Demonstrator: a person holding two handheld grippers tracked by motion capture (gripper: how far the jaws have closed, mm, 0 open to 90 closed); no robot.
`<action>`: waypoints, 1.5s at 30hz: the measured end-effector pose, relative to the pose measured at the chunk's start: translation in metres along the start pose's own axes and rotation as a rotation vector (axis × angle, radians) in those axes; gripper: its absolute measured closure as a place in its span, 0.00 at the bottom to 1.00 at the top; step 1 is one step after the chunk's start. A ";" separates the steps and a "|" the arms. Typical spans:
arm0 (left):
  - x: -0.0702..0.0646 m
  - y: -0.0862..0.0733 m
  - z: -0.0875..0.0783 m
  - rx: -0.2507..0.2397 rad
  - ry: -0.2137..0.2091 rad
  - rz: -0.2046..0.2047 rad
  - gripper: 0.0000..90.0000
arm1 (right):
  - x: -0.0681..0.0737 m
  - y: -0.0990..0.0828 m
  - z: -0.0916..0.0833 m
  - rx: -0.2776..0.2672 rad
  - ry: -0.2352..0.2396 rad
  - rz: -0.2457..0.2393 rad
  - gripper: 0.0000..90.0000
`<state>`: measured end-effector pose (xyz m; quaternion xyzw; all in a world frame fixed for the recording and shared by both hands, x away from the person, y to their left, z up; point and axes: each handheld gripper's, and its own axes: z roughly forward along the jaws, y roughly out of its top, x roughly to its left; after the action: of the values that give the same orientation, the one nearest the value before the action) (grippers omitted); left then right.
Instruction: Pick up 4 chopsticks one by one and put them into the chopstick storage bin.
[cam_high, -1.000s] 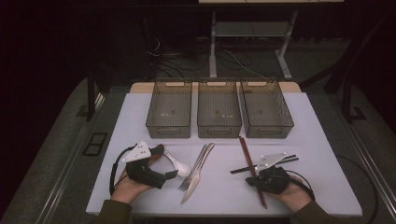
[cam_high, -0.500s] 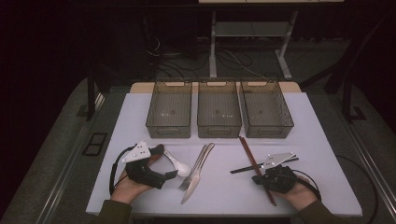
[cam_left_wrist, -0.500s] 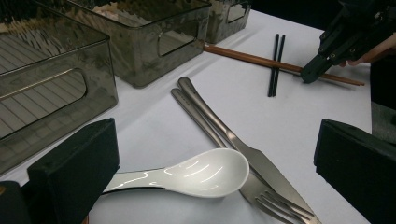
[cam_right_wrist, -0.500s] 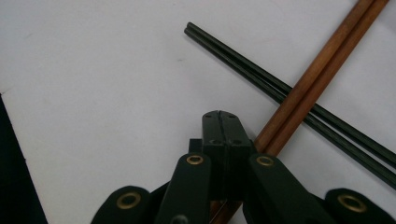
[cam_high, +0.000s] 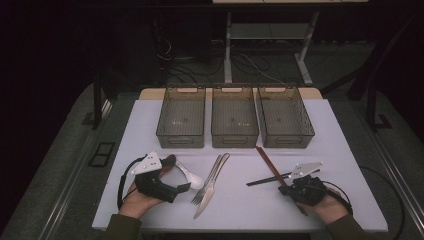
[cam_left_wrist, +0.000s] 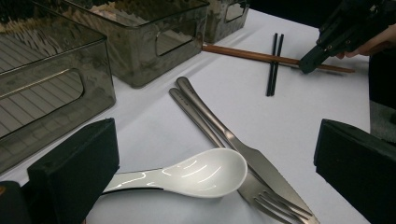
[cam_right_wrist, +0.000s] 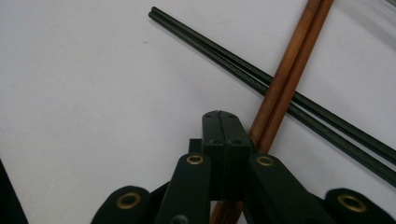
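Brown chopsticks (cam_high: 270, 167): one pair, lying slantwise on the white bench (cam_high: 350, 150), running from just in front of the right-hand bin (cam_high: 285, 117) down toward the person's right hand. Black chopsticks (cam_high: 265, 180): one pair, crossing the brown pair near its lower half, the two pairs touching at the crossing.

Right tongs (cam_right_wrist: 220, 122): jaws sitting pressed together with nothing between them, tip resting just beside the brown chopsticks (cam_right_wrist: 280, 88), below where the black chopsticks (cam_right_wrist: 224, 53) are crossing; in the high view the right tongs (cam_high: 286, 189) are pointing left over the bench.

Left tongs (cam_left_wrist: 210, 177): jaws standing wide, holding nothing, framing the white spoon (cam_left_wrist: 196, 175), which is lying between them on the bench.

Knife (cam_left_wrist: 233, 142) and fork (cam_left_wrist: 219, 149): lying side by side, the spoon bowl overlapping them, between the two hands.

Three smoky clear bins: standing in a row at the far side, the middle bin (cam_high: 234, 120) and left-hand bin (cam_high: 181, 120) beside the right one.
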<state>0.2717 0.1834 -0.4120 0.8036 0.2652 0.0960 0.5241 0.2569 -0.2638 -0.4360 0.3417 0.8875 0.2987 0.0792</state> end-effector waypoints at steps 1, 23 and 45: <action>0.000 0.000 0.000 0.000 0.000 -0.001 0.00 | -0.002 -0.001 -0.001 0.002 -0.005 -0.001 1.00; 0.000 0.000 0.000 0.000 -0.002 0.000 0.00 | -0.027 -0.013 -0.013 0.002 -0.049 0.062 1.00; 0.004 -0.010 0.005 0.007 0.010 -0.033 0.00 | -0.043 -0.018 -0.018 0.003 -0.076 0.090 1.00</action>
<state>0.2742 0.1851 -0.4238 0.8005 0.2812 0.0903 0.5216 0.2730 -0.3109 -0.4344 0.3925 0.8680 0.2878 0.0987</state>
